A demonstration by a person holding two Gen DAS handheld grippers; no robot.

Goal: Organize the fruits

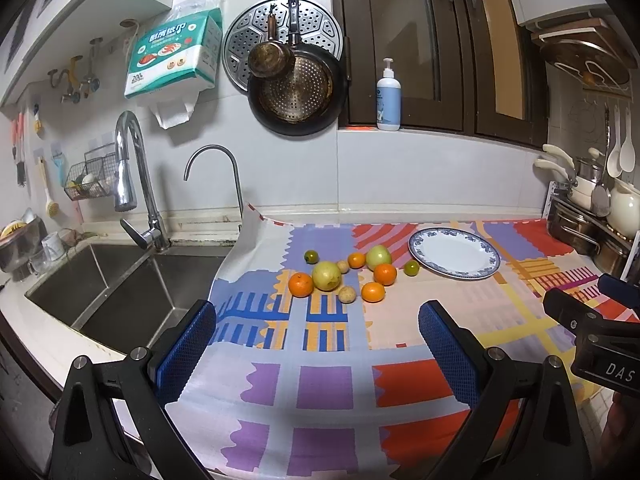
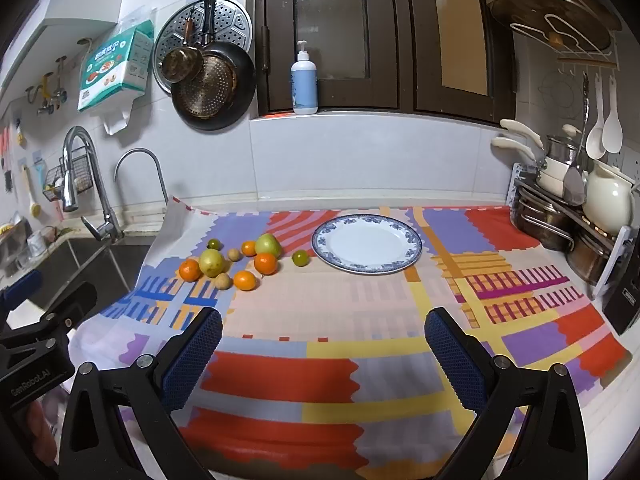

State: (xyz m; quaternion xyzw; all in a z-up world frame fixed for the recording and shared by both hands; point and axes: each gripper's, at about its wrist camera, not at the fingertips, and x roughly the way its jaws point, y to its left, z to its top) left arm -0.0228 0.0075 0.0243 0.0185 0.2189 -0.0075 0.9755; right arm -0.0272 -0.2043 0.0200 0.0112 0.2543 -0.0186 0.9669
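**Fruit waits loose beside an empty plate**

Both claws, left (image 1: 318, 344) and right (image 2: 323, 350), hover spread apart and empty over the counter (image 2: 360, 312). The fruits (image 2: 240, 262) lie clustered just left of the plate (image 2: 412, 248). Sorting seems not yet begun; next, a claw likely reaches one fruit. The small brownish fruits are hard to identify.

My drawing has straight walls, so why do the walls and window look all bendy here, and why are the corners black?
In both views a fisheye lens curves straight lines, like the window frame and the counter's back edge. The black corners are the lens's round edge. In the left wrist view, the fruit looks sharp and casts only soft shadows on the cloth.
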